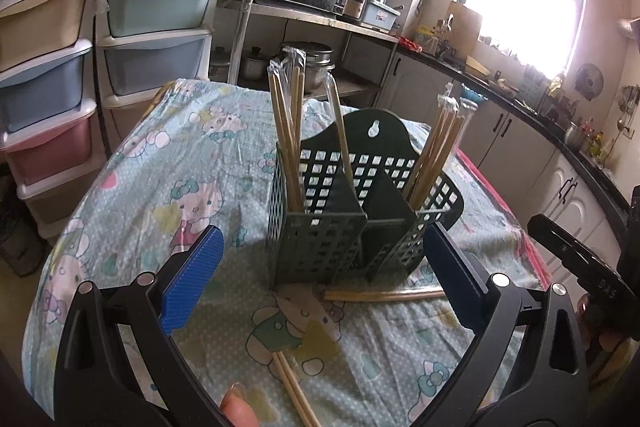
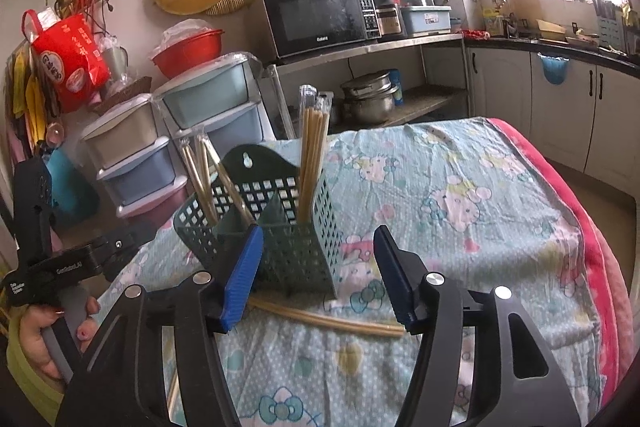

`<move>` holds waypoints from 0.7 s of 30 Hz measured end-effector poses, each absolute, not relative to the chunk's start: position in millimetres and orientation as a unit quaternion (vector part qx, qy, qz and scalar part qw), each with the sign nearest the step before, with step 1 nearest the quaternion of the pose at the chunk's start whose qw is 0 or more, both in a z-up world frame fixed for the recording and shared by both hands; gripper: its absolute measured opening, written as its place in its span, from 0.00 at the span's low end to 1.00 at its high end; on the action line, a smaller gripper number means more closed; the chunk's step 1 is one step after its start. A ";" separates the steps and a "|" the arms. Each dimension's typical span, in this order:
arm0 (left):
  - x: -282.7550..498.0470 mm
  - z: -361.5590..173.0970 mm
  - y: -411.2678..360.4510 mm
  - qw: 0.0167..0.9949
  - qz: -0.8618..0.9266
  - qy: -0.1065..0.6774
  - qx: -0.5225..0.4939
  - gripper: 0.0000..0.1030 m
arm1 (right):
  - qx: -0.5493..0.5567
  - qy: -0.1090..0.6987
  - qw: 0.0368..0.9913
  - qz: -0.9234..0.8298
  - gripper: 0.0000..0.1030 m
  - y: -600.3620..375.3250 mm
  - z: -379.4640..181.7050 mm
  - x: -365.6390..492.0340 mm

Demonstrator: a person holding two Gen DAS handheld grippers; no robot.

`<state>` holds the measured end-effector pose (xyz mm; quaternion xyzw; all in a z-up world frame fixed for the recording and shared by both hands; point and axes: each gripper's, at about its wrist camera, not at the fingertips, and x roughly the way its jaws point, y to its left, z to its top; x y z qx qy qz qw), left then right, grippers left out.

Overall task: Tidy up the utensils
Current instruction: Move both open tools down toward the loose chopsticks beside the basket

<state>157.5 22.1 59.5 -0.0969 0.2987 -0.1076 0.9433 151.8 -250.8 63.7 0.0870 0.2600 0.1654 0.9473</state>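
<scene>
A dark green perforated utensil holder (image 1: 340,211) stands on the table with wrapped wooden chopsticks upright in its left (image 1: 286,131) and right (image 1: 436,147) compartments. It also shows in the right wrist view (image 2: 276,227). A wrapped chopstick pair (image 1: 384,295) lies flat in front of the holder, seen too in the right wrist view (image 2: 328,319). Another pair (image 1: 296,391) lies nearer me. My left gripper (image 1: 320,267) is open and empty, its fingers either side of the holder's front. My right gripper (image 2: 318,267) is open and empty just above the flat pair.
The table wears a light blue cartoon-print cloth (image 2: 460,187) with a red edge on the right. Stacked plastic drawers (image 1: 156,35) stand left of the table. A metal shelf with a microwave (image 2: 316,15) and pots is behind; kitchen counters run to the right.
</scene>
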 end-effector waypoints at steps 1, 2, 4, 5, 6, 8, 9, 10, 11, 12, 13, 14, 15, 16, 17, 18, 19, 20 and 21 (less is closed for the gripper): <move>156.0 58.0 21.6 0.943 -0.107 0.300 -0.095 0.90 | 0.086 0.262 0.947 0.165 0.54 -250.9 62.5 150.5; 154.5 56.2 20.8 0.943 -0.107 0.301 -0.093 0.90 | 0.086 0.264 0.946 0.165 0.54 -251.3 61.1 149.2; 152.9 53.0 20.0 0.942 -0.107 0.304 -0.090 0.90 | 0.087 0.270 0.945 0.165 0.54 -252.3 57.9 146.3; 151.7 51.0 19.7 0.942 -0.107 0.305 -0.090 0.90 | 0.086 0.274 0.944 0.164 0.54 -252.7 55.7 144.7; 151.1 49.3 19.3 0.942 -0.107 0.306 -0.089 0.90 | 0.086 0.276 0.943 0.163 0.54 -253.0 54.1 143.7; 149.3 44.5 18.8 0.940 -0.107 0.311 -0.090 0.90 | 0.086 0.284 0.941 0.162 0.54 -254.0 50.5 141.3; 148.7 42.4 18.6 0.939 -0.108 0.314 -0.089 0.90 | 0.087 0.288 0.940 0.161 0.54 -254.7 48.6 139.8; 147.7 40.0 17.7 0.938 -0.108 0.316 -0.088 0.90 | 0.087 0.289 0.939 0.161 0.54 -255.0 47.5 138.8; 147.1 38.5 16.9 0.938 -0.109 0.318 -0.087 0.90 | 0.085 0.293 0.939 0.161 0.54 -255.3 45.4 136.7; 146.0 36.8 16.2 0.937 -0.110 0.320 -0.086 0.89 | 0.084 0.294 0.938 0.160 0.54 -255.8 43.9 135.1; 144.7 35.6 15.1 0.937 -0.110 0.321 -0.086 0.89 | 0.083 0.298 0.938 0.158 0.54 -256.2 42.1 133.9; 143.8 34.0 14.6 0.936 -0.110 0.322 -0.085 0.90 | 0.083 0.304 0.936 0.155 0.54 -257.0 39.1 132.3; 142.8 32.1 13.8 0.936 -0.111 0.325 -0.084 0.90 | 0.084 0.308 0.935 0.154 0.54 -258.0 36.5 131.1; 142.2 30.2 13.8 0.935 -0.111 0.326 -0.083 0.90 | 0.086 0.314 0.933 0.154 0.54 -258.8 33.7 130.1; 141.4 27.6 13.4 0.934 -0.111 0.329 -0.082 0.90 | 0.086 0.320 0.931 0.153 0.54 -259.4 30.6 129.0; 140.7 25.0 12.9 0.933 -0.112 0.333 -0.081 0.90 | 0.084 0.324 0.930 0.152 0.54 -259.2 28.6 128.3; 140.4 23.0 12.7 0.932 -0.112 0.336 -0.080 0.89 | 0.084 0.327 0.929 0.151 0.54 -259.7 26.4 127.4; 139.5 21.5 12.3 0.931 -0.112 0.339 -0.080 0.90 | 0.084 0.332 0.928 0.146 0.54 -260.5 23.5 126.7; 139.1 19.7 12.6 0.929 -0.113 0.342 -0.080 0.90 | 0.085 0.335 0.927 0.144 0.54 -261.4 21.2 125.6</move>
